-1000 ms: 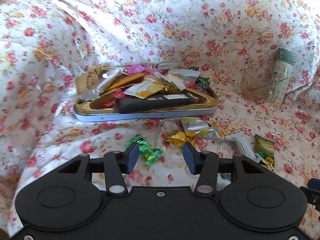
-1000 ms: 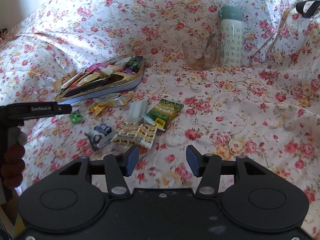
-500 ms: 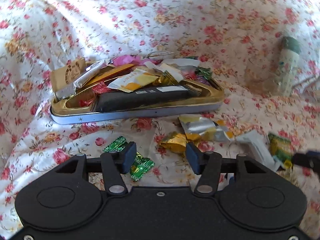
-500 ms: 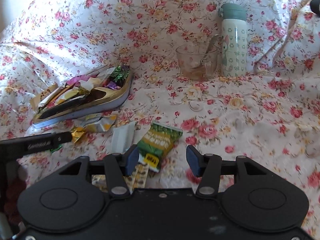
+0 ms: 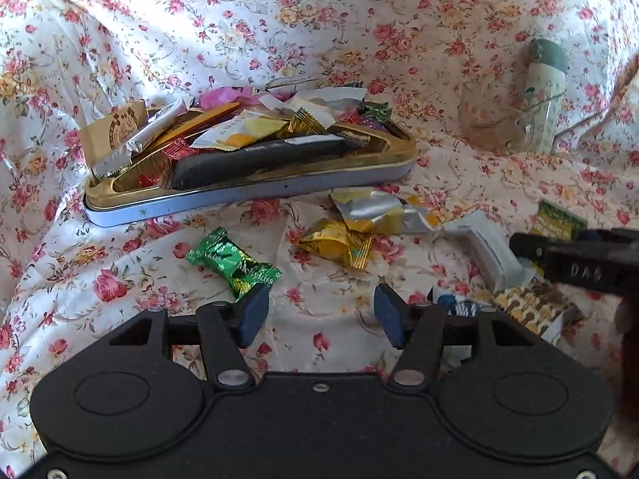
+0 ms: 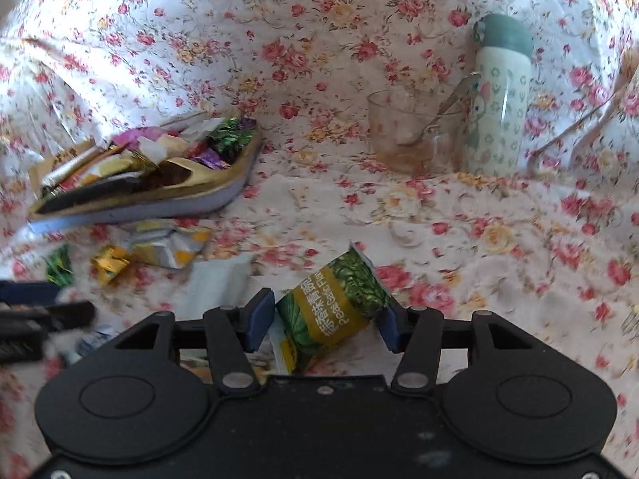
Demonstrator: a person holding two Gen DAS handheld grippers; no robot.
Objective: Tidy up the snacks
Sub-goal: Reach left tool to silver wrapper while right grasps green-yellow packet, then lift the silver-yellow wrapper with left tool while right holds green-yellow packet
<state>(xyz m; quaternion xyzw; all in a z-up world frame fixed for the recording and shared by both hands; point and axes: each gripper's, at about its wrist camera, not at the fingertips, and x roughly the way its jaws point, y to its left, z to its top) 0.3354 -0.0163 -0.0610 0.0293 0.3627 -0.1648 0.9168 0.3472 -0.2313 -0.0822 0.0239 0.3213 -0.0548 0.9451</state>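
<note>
1. We see the right gripper [image 6: 325,321] spread wide around a green-and-yellow pea packet [image 6: 333,305] lying on the floral cloth [image 6: 439,207]; its label reads "Peas Garlic Flavor" beside Chinese characters.
2. Our left gripper [image 5: 319,315] is also wide, gripping nothing, its left pad just beside a green foil candy [image 5: 233,265].
3. Beyond lies the gold tin [image 5: 255,193], heaped with snacks.
4. Only the right view shows the spoon [image 6: 443,109] in the glass cup [image 6: 407,135].

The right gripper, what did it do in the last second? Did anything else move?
The right gripper came down and forward to the green pea packet, which now sits between its open fingers, not yet squeezed. The left gripper moved closer to the green candy, still open and empty. The tin, glass and bottle stayed put.
</note>
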